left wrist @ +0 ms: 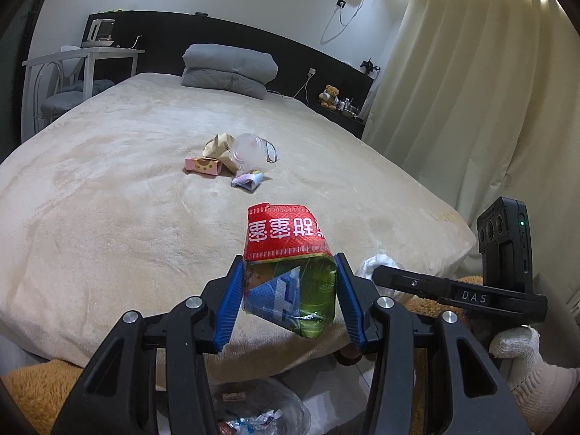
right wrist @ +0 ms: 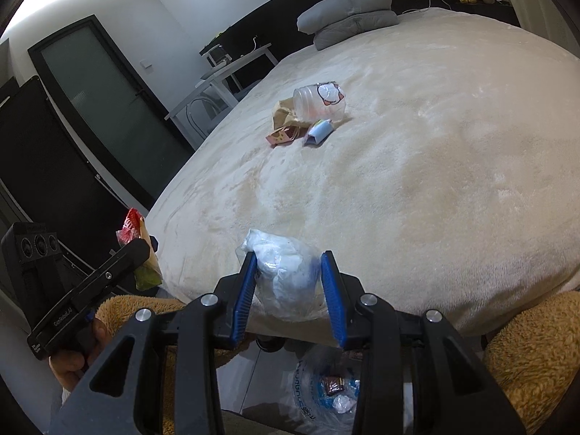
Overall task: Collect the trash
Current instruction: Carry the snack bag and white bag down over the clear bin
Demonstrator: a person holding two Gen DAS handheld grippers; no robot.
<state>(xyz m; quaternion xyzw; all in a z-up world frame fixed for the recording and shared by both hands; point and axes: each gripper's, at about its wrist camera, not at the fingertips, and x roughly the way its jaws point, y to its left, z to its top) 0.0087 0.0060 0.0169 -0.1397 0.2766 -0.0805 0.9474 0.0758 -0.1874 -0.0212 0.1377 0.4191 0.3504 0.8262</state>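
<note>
My left gripper (left wrist: pixel 288 295) is shut on a red and green snack packet (left wrist: pixel 290 261), held over the bed's near edge; the packet also shows in the right wrist view (right wrist: pixel 139 250). My right gripper (right wrist: pixel 290 290) is shut on a crumpled clear plastic bag with white tissue (right wrist: pixel 284 275), also at the near edge. A clear trash bag (right wrist: pixel 322 395) with wrappers lies on the floor below both grippers. Further up the bed lie a clear plastic cup (left wrist: pixel 250 152), a crumpled brown paper bag (left wrist: pixel 217 143), a pink wrapper (left wrist: pixel 203 166) and a small blue wrapper (left wrist: pixel 248 179).
The beige bed (left wrist: pixel 127 181) fills most of both views. A folded grey duvet (left wrist: pixel 228 69) sits at the headboard. A white table (left wrist: pixel 83 54) and chair stand at the left, curtains (left wrist: pixel 471 90) at the right. A tan fluffy blanket (right wrist: pixel 533 355) hangs at the near edge.
</note>
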